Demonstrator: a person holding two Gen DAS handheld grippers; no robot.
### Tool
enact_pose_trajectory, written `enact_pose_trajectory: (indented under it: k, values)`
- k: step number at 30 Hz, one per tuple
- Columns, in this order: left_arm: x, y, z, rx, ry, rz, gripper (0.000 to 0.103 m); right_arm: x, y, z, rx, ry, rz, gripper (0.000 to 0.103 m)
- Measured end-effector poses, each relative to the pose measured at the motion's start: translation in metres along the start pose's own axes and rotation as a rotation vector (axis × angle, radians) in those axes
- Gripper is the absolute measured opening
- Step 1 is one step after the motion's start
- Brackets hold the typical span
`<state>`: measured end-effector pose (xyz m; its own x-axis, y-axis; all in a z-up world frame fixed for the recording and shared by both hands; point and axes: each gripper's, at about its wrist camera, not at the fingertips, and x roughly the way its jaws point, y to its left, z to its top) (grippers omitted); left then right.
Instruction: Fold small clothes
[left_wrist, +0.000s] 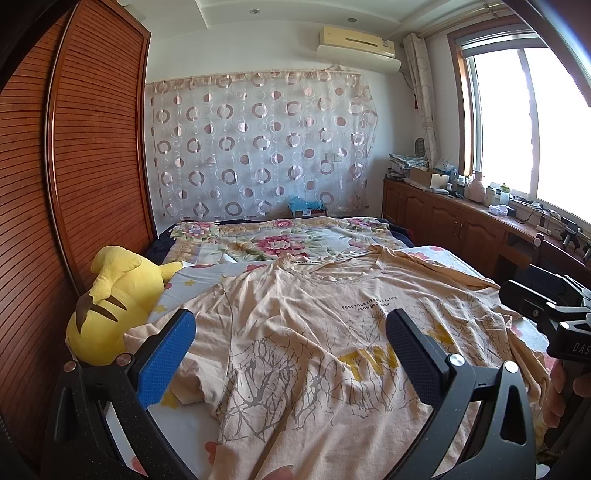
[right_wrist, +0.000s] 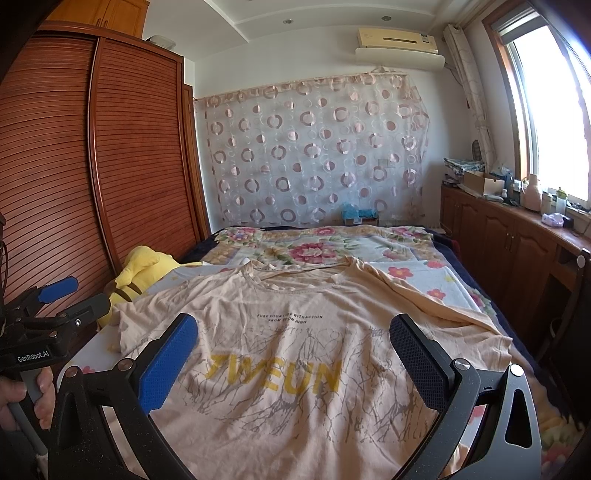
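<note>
A peach T-shirt (left_wrist: 303, 332) with yellow letters and grey branch print lies spread face up on the bed, collar at the far end; in the right wrist view the T-shirt (right_wrist: 295, 354) fills the near bed. My left gripper (left_wrist: 291, 350) hovers open above the shirt's lower left part, nothing between its fingers. My right gripper (right_wrist: 293, 354) is open over the shirt's chest print, also holding nothing. The right gripper's body (left_wrist: 546, 314) shows at the right edge of the left wrist view; the left gripper (right_wrist: 55, 299) shows at the left edge of the right wrist view, held by a hand.
A yellow plush toy (left_wrist: 114, 306) lies at the bed's left side beside the shirt's sleeve. A floral bedspread (left_wrist: 280, 240) covers the far bed. A wooden louvred wardrobe (left_wrist: 74, 184) stands on the left, a low cabinet (right_wrist: 517, 243) with clutter under the window on the right.
</note>
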<state>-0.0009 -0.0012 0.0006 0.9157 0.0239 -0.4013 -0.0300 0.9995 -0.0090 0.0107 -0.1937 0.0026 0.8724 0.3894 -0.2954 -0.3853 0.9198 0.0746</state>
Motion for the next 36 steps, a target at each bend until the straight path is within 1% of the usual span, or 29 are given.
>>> enact_pose_trajectory:
  k: [20,24,27,29,36]
  values:
    - [0.001,0.001,-0.001,0.001,0.005,-0.002,0.103,0.001,0.001,-0.001,0.004,0.006,0.005,0.103]
    - [0.006,0.021,-0.010,-0.012,0.030,0.002,0.103,0.008,0.002,-0.002,0.002,0.026,0.020,0.103]
    - [0.016,0.036,-0.017,-0.031,0.065,0.008,0.103,0.014,0.004,-0.005,-0.002,0.043,0.032,0.103]
    - [0.021,0.053,-0.024,-0.039,0.085,0.023,0.103,0.016,0.002,-0.006,-0.001,0.056,0.040,0.103]
    - [0.027,0.078,-0.030,-0.053,0.116,0.044,0.103,0.027,0.006,-0.007,-0.012,0.086,0.063,0.103]
